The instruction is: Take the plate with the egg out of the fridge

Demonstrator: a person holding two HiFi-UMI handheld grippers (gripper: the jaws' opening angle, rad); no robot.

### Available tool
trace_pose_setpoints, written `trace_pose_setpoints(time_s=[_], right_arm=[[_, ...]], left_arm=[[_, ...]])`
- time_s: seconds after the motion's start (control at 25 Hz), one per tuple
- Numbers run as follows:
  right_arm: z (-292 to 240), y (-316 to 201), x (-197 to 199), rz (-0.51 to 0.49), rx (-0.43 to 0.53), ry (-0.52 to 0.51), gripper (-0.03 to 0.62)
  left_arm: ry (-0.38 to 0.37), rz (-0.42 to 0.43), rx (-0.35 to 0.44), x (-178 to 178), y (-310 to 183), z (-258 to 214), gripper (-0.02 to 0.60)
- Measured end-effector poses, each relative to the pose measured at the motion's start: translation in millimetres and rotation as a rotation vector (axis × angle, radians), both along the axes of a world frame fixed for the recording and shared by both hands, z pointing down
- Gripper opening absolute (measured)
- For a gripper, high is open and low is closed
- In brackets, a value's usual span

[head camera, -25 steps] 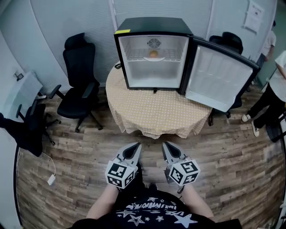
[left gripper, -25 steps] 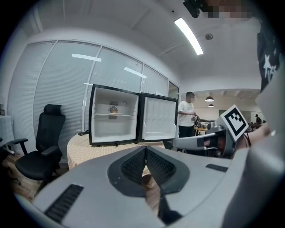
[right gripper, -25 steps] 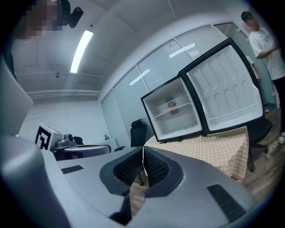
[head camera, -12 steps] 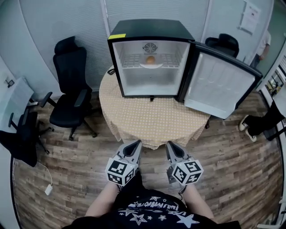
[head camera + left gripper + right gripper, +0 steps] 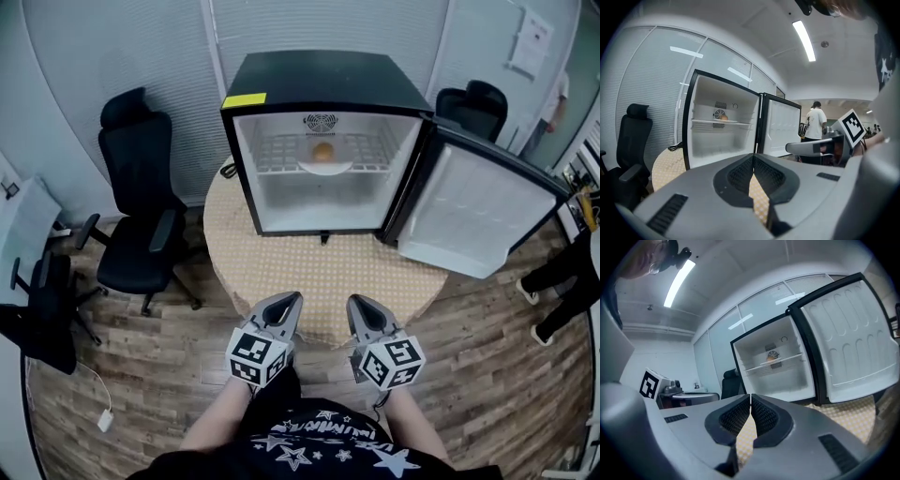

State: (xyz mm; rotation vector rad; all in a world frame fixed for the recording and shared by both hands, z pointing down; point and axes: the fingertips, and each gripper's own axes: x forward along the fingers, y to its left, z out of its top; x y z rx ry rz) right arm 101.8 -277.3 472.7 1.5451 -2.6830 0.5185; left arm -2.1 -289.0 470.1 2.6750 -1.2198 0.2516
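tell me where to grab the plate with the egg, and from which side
Take the plate by its front rim, probably, coming level through the open front of the fridge. It lies flat on the upper shelf, the egg sits mid-plate, and walls close the sides and back.

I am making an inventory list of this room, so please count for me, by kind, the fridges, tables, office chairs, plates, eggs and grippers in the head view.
Fridge: 1
Table: 1
Office chairs: 3
Plate: 1
Egg: 1
Grippers: 2
Total: 9
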Motion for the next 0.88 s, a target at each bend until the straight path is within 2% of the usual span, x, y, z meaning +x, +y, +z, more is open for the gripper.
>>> trace_pose_setpoints(time_s=[0.16, 0.36, 0.56, 0.76, 0.88], right_arm=[[-5.4, -42.7, -1.9, 0.054, -0.025, -0.063, 0.029], [-0.3, -82.9, -3.2, 0.151, -0.072, -0.059, 0.029], [-6.3, -120.4, -11.7, 0.192, -0.098, -0.169, 0.029], [-11.5, -155.4, -7.8, 0.304, -0.118, -0.249, 0.03], [-12.7, -171.9, -10.0, 0.332, -0.136, -0.303, 0.031]], left_arm=[[0.002, 0.031, 0.002, -4.4, -38.5, -7.5, 0.008], [0.01, 0.051, -0.005, -16.8, -78.7, -7.9, 0.008], [0.02, 0.067, -0.003, -28.0, -115.1, -10.2, 0.008], [0.033, 0.099, -0.011, -33.0, -144.1, -11.3, 0.008], [0.037, 0.129, -0.009, -33.4, -157.5, -12.4, 0.008]])
